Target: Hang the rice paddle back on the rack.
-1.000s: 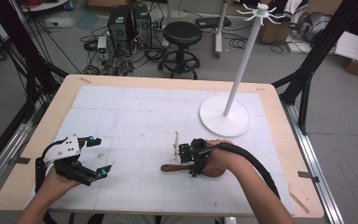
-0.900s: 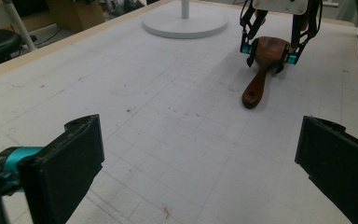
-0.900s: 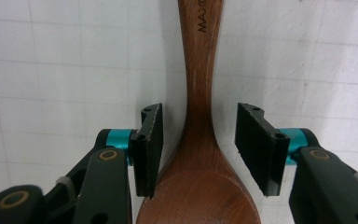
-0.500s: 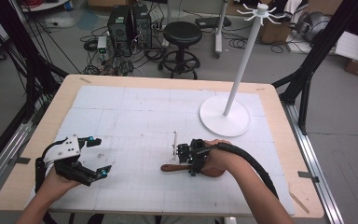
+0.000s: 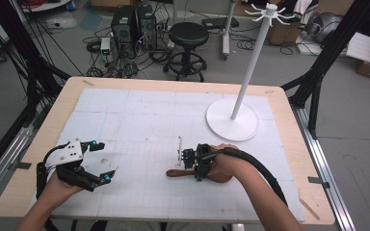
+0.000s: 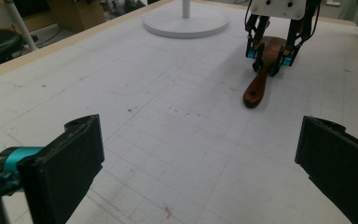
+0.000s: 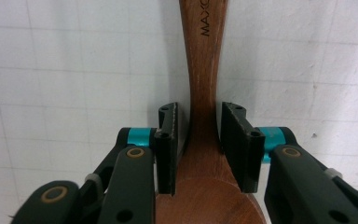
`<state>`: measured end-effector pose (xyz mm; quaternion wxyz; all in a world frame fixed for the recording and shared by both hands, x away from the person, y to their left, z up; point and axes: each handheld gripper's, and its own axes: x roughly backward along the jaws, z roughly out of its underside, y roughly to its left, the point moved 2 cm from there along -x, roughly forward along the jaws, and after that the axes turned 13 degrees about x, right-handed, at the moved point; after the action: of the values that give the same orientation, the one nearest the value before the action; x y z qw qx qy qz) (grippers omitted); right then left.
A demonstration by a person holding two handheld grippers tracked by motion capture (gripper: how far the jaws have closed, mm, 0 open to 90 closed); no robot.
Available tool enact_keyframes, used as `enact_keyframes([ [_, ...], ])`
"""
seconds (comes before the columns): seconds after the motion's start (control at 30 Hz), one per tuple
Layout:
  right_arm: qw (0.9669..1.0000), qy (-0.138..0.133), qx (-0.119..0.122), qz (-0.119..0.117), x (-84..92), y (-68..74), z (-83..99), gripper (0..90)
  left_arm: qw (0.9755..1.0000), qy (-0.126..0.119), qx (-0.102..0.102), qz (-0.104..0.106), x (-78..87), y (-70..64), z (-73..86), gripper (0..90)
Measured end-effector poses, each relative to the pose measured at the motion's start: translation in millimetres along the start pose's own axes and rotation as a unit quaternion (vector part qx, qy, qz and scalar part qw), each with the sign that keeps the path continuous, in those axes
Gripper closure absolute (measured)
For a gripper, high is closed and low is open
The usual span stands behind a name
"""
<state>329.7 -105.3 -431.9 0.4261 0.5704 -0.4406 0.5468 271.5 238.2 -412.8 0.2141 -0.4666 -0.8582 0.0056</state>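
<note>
From above, at the near edge of the table (image 5: 282, 103): left gripper (image 5: 102, 160) in the person's left hand, low over the white mat (image 5: 139, 120), jaws spread wide, nothing between them. Further right, right gripper (image 5: 192, 166) tipped down onto a wooden spoon (image 5: 176, 173) lying flat on the mat, handle pointing left, bowl end tucked under the right hand (image 5: 221, 166). Beyond it, well apart, the round base of a white stand (image 5: 232, 126), pole rising toward the far right corner. Behind the table, on the floor, a black stool (image 5: 188, 36). Along the left gripper (image 6: 200, 140) in its own view: two black jaws far apart at the bottom corners, bare mat between. Farther off across the mat, the right gripper (image 6: 271, 53) pointing down over the spoon (image 6: 256, 88), one jaw on either side of it, handle end toward the camera; stand base (image 6: 186, 23) at the top edge. Down the right gripper (image 7: 199, 121) in its own view: narrow gap, jaws just now closing, straddling the neck of the spoon (image 7: 200, 56) right where handle widens into bowl. Right pad almost against the wood, a thin shadowed sliver left beside the left pad, so not yet clamped. Handle running straight up the picture, stamped lettering near the top, bowl at the bottom between the gripper's arms.
</note>
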Motion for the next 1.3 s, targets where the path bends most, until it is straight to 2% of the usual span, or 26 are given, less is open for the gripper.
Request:
enact_keyframes([
  [0.2, 1.0, 0.003, 0.0, 0.002, -0.6, -0.2, -0.1, 68.7, 1.0, -0.001, 0.0, 0.0, 0.2, -0.1, 0.0, 1.7],
  [0.3, 1.0, 0.001, 0.008, 0.003, -0.9, -1.3, -0.2, 69.1, 1.0, 0.0, 0.0, 0.0, 0.2, -0.1, 0.1, 1.7],
  [0.33, 1.0, 0.001, 0.001, 0.002, -0.9, -0.5, -0.1, 69.8, 1.0, 0.0, 0.0, 0.0, 0.2, -0.1, 0.1, 1.7],
  [0.7, 1.0, -0.006, 0.0, 0.007, -1.2, 1.3, 1.4, 71.2, 1.0, 0.0, -0.002, 0.0, 0.1, -0.4, 0.1, 1.8],
  [0.9, 1.0, 0.003, -0.003, 0.006, -1.0, 1.1, -0.7, 72.5, 1.0, -0.002, -0.001, -0.001, 0.4, -0.7, 0.0, 1.7],
  [0.93, 0.9998, 0.009, -0.016, 0.0, -0.5, 1.6, -1.3, 72.9, 1.0, -0.001, -0.001, -0.001, 0.6, -0.8, 0.1, 1.7],
  [1.0, 1.0, 0.005, -0.008, 0.002, -0.7, -0.6, -1.1, 73.1, 1.0, -0.001, -0.001, -0.001, 0.7, -0.9, 0.1, 1.8],
  [1.3, 1.0, 0.005, -0.007, 0.0, -0.6, 0.4, -0.8, 74.2, 1.0, -0.004, -0.003, -0.004, 2.3, -0.7, 0.1, 1.7],
])
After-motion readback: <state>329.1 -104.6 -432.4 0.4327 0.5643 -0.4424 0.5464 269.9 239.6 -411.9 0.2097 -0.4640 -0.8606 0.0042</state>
